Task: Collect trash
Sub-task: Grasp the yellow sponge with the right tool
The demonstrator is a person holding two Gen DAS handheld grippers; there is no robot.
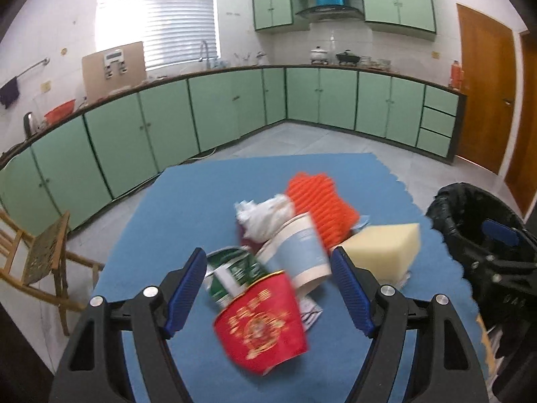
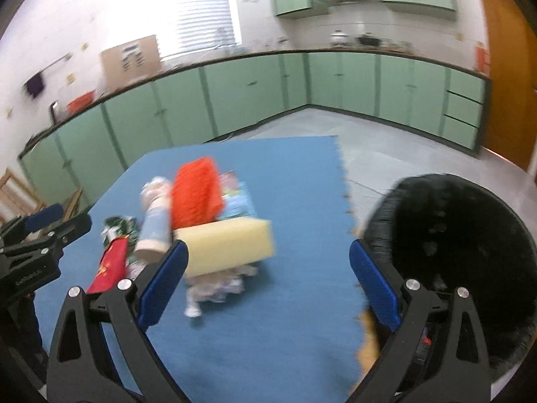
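A pile of trash lies on the blue mat (image 1: 188,201): a red paper cup (image 1: 261,325), a pale blue cup (image 1: 302,252), a green wrapper (image 1: 231,272), crumpled white paper (image 1: 261,216), an orange ribbed piece (image 1: 319,205) and a yellow sponge block (image 1: 386,248). My left gripper (image 1: 268,285) is open above the red cup and pale blue cup. My right gripper (image 2: 268,282) is open, hovering near the sponge (image 2: 228,245) and crumpled plastic (image 2: 214,285). The black-lined trash bin (image 2: 453,235) stands to the right; it also shows in the left wrist view (image 1: 470,215).
Green kitchen cabinets (image 1: 235,107) line the far walls. A wooden chair (image 1: 43,252) stands left of the mat. A wooden door (image 1: 483,94) is at the right. The left gripper's body (image 2: 33,252) shows at the left edge of the right wrist view.
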